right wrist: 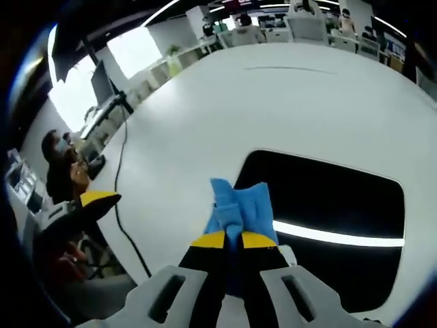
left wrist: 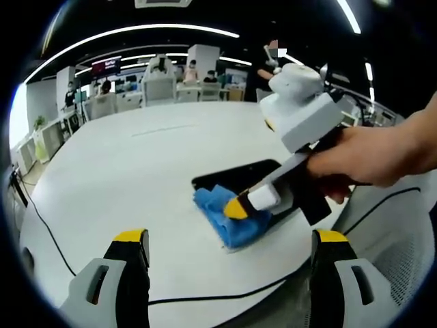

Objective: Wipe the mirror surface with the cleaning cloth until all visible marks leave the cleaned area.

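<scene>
A dark rectangular mirror (right wrist: pixel 328 198) lies flat on the white table (right wrist: pixel 273 102) and reflects a bright ceiling light strip. My right gripper (right wrist: pixel 233 239) is shut on a blue cleaning cloth (right wrist: pixel 239 205), which rests at the mirror's left edge. In the left gripper view the right gripper (left wrist: pixel 237 209), held by a hand (left wrist: pixel 369 158), presses the blue cloth (left wrist: pixel 229 219) against the near end of the mirror (left wrist: pixel 242 176). My left gripper (left wrist: pixel 232 239) hovers open above the table's near edge, with nothing between its yellow-tipped fingers (left wrist: pixel 130 239).
A black cable (left wrist: pixel 54 246) runs across the table's near side and off its left edge. Desks, monitors and seated people stand at the back of the office. A person sits below the table's edge (right wrist: pixel 65 171). A mesh chair (left wrist: pixel 403 246) is at the right.
</scene>
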Demonstrator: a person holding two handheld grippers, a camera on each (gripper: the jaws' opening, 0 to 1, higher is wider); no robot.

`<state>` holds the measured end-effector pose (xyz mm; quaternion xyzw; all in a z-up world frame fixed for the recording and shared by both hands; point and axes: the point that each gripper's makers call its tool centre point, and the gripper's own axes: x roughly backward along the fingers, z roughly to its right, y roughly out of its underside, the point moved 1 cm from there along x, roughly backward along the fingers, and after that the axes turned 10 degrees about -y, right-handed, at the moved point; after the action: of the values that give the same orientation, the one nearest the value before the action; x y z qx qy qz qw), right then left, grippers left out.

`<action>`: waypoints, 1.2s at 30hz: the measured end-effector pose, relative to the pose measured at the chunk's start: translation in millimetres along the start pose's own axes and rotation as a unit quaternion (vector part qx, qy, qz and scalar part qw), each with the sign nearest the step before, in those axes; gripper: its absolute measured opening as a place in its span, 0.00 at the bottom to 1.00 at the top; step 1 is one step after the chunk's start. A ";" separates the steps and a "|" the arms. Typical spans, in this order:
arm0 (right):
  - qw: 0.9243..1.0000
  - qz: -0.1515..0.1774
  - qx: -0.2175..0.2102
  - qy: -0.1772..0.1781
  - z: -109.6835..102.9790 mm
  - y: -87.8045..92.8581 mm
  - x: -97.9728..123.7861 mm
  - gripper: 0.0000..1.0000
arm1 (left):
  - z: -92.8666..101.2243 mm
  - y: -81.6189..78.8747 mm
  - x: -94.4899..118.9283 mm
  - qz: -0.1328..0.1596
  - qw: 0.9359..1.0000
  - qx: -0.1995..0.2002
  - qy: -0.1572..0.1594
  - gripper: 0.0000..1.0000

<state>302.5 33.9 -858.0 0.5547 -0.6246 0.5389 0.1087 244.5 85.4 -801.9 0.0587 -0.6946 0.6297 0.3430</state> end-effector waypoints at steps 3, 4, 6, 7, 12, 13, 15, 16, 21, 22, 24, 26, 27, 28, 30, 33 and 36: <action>1.000 0.002 0.005 -0.002 0.1 0.2 -0.1 0.01 | -0.1 0.0 -0.3 0.001 1.000 0.001 0.000 0.99; 1.000 0.003 0.006 -0.002 0.5 -0.1 -0.4 0.01 | -0.2 0.1 -0.1 0.001 1.000 0.001 0.000 0.99; 1.000 0.003 0.024 -0.001 0.1 -0.2 -0.4 0.01 | -0.2 0.1 0.1 0.001 1.000 0.002 0.000 0.99; 1.000 0.004 0.022 -0.001 0.1 -0.1 -0.2 0.01 | 0.0 -0.3 0.3 0.001 1.000 0.003 0.000 0.99; 1.000 0.011 0.018 0.003 2.0 -2.7 -0.9 0.01 | 0.3 -0.2 0.3 0.001 1.000 0.003 0.001 0.99; 1.000 0.011 0.017 0.003 2.1 -3.0 -1.1 0.01 | 0.4 0.0 0.1 0.000 1.000 0.004 0.002 0.99; 1.000 0.009 0.014 0.001 3.0 -4.2 -1.7 0.01 | 0.3 0.3 -0.1 0.000 1.000 0.003 0.001 0.99; 1.000 0.008 0.014 0.000 3.6 -5.1 -2.1 0.01 | 0.2 0.1 -0.2 0.000 1.000 0.004 0.001 0.99; 1.000 0.009 0.011 -0.004 6.5 -11.2 -5.4 0.01 | -0.4 0.1 -0.2 0.001 1.000 0.005 0.000 0.99; 1.000 0.009 0.011 -0.004 6.9 -12.5 -6.0 0.01 | -0.5 0.0 -0.1 0.001 1.000 0.006 0.000 0.99; 1.000 0.008 0.011 -0.005 8.7 -16.0 -7.9 0.01 | -0.7 0.0 0.1 0.001 1.000 0.007 0.000 0.99; 1.000 0.008 0.014 -0.006 10.1 -18.8 -9.2 0.01 | -0.5 0.2 0.1 0.000 1.000 0.007 0.001 0.99; 1.000 0.008 0.015 -0.006 10.9 -20.0 -9.8 0.01 | -0.3 0.4 -0.1 0.000 1.000 0.007 0.002 0.99; 1.000 0.009 0.016 -0.006 12.4 -22.4 -10.9 0.01 | -0.3 0.6 -0.2 0.000 1.000 0.006 0.002 0.99; 1.000 0.009 0.016 -0.006 14.2 -25.7 -12.1 0.01 | 0.0 1.3 -0.8 -0.002 1.000 0.006 0.003 0.99; 1.000 0.009 0.018 -0.006 18.9 -32.5 -14.9 0.01 | 0.6 1.1 -0.5 -0.002 1.000 0.006 0.004 0.99; 1.000 0.009 0.020 -0.005 23.1 -37.6 -16.6 0.01 | 0.7 1.5 -1.1 -0.003 1.000 0.006 0.005 0.99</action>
<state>349.6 32.5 -858.6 0.5538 -0.6193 0.5493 0.0891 244.3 84.7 -803.7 0.0594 -0.6891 0.6329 0.3480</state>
